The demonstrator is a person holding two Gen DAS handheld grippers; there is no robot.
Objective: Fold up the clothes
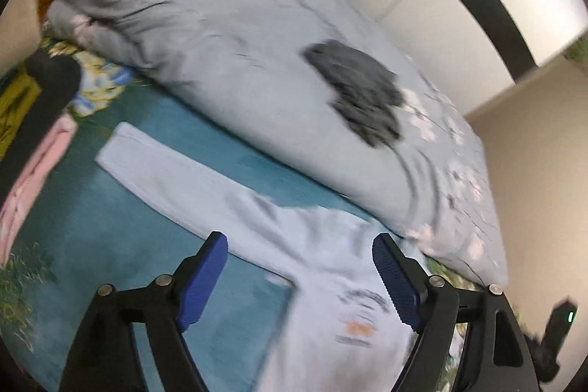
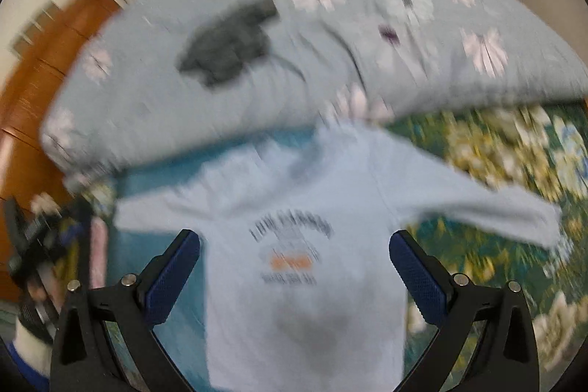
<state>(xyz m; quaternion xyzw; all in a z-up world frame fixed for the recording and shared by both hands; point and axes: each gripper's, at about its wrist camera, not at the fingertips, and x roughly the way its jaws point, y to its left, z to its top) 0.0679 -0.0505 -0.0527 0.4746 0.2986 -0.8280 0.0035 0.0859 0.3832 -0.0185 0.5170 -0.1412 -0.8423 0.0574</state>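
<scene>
Sweatshirt (image 2: 301, 208), pale blue with printed chest, lies flat on the bedsheet (image 1: 110, 215); left gripper (image 1: 299, 267) and right gripper (image 2: 294, 259) both gape wide, holding nothing.

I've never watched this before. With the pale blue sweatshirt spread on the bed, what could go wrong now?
Both claws, left and right, stand open above the sweatshirt, holding nothing. One sleeve lies slanted, so a fold may come out crooked. The flowered duvet lies close to the collar, and a claw might catch it too.
</scene>
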